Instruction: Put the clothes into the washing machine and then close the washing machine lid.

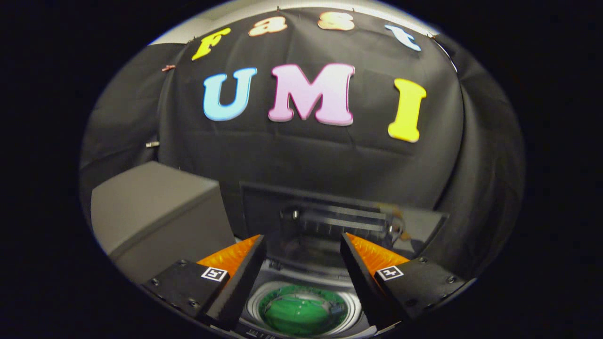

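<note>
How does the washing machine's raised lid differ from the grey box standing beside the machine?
The lid stands upright behind the open drum; the grey box sits squarely to the machine's side. The lid is a thin, glossy, see-through panel; the box is a bulky, matte, solid block. The lid lies beyond the open, empty gripper, between its jaws; the box is off to one side. Both are dark.

Raised lid [330,216] beyond parted tongs [301,249]; drum mouth [304,308] unobstructed.
</note>
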`<state>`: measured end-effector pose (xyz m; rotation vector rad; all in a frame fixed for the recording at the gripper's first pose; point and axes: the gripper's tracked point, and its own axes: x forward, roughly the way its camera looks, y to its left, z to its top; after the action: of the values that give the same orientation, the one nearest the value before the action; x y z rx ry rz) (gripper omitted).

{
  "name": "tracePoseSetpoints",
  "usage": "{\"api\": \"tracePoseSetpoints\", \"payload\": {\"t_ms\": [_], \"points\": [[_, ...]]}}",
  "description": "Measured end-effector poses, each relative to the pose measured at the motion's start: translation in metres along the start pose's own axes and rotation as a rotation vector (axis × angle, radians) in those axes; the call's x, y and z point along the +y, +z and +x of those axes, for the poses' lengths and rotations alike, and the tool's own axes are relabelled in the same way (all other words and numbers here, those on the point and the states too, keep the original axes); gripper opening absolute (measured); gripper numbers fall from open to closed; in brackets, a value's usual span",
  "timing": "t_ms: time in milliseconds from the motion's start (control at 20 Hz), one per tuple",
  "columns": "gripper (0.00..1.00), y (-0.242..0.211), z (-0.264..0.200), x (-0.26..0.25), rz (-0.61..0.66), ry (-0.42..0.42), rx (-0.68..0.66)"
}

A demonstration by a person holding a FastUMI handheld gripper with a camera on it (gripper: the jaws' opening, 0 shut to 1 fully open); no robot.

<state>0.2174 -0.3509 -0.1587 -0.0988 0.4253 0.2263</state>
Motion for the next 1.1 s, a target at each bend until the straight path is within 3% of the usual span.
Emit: {"api": "tracePoseSetpoints", "payload": {"t_ms": [150, 350, 400, 500, 650, 900, 1000, 1050, 1100], "points": [[0.99, 0.046, 0.03, -0.016, -0.029, -0.003, -0.091], [0.99, 0.013, 0.067, -0.05, -0.028, -0.048, 0.024], [0.99, -0.004, 0.065, -0.05, 0.011, -0.029, 0.076], [1.0, 0.006, 0.067, -0.049, 0.086, -0.004, 0.056], [1.0, 0.011, 0.067, -0.049, 0.034, -0.011, 0.065], [0.99, 0.045, 0.063, -0.058, 0.094, -0.052, -0.042], [1.0, 0.01, 0.086, -0.061, 0.09, -0.069, 0.124], [1.0, 0.0, 0.09, -0.058, 0.169, -0.027, 0.177], [1.0, -0.002, 0.09, -0.063, 0.266, -0.049, 0.164]]}}
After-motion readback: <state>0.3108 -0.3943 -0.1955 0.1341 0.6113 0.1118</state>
